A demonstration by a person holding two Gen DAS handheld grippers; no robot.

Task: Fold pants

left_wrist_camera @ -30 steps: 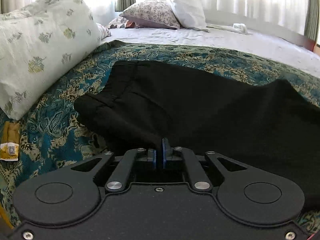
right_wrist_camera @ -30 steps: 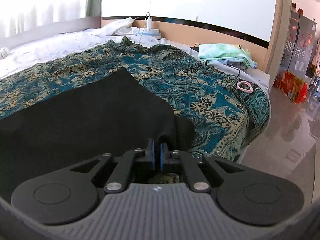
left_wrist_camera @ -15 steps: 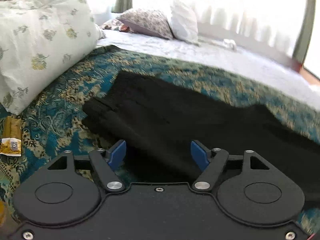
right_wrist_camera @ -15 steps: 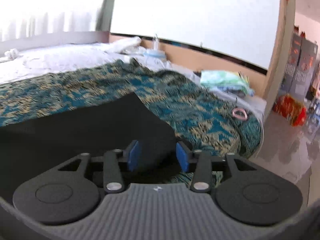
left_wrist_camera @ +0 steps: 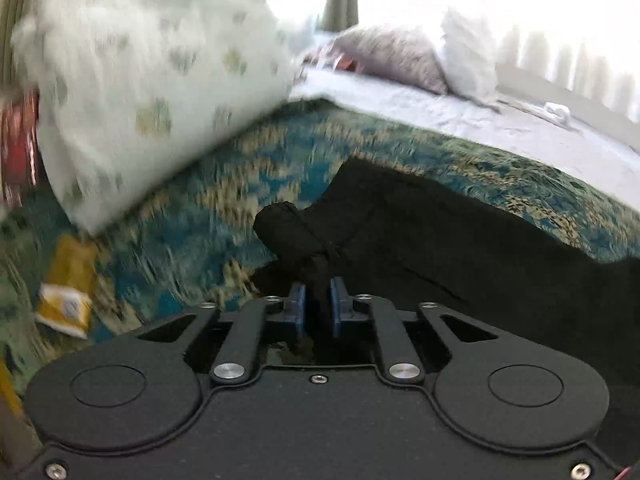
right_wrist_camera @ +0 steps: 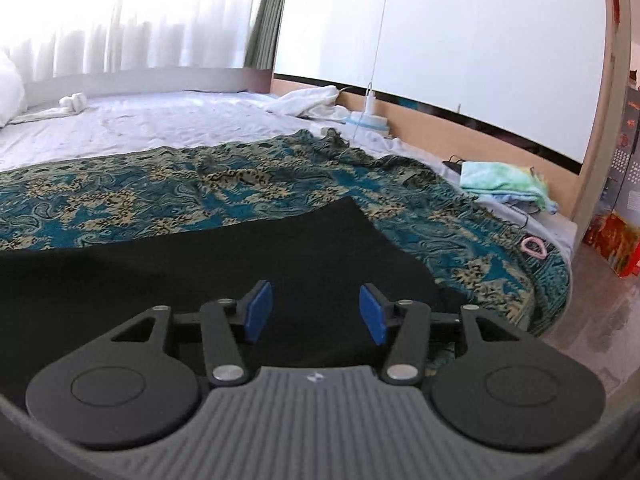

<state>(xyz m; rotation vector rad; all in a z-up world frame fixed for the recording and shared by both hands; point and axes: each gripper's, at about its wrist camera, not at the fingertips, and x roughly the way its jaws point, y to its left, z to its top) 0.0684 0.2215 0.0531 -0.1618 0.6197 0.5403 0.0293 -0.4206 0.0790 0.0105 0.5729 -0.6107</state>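
Observation:
Black pants (left_wrist_camera: 460, 248) lie on a teal and gold patterned bedspread (left_wrist_camera: 224, 208). My left gripper (left_wrist_camera: 317, 306) is shut on a bunched corner of the pants at their left end, and the pinched cloth rises a little off the bed. In the right wrist view the pants (right_wrist_camera: 224, 256) spread flat, their far right corner pointing away. My right gripper (right_wrist_camera: 313, 312) is open and empty, just above the near part of the pants.
A white floral pillow (left_wrist_camera: 152, 92) lies left of the pants. More pillows (left_wrist_camera: 400, 56) sit at the back. A yellow packet (left_wrist_camera: 68, 292) lies at the left. Folded green cloth (right_wrist_camera: 504, 184) and a pink ring (right_wrist_camera: 533, 247) lie right. The bed edge and floor (right_wrist_camera: 600, 328) are right.
Both grippers let go of the pants half a second ago. The left one has since shut again on the left corner and lifted it. The right one stays open and has widened.

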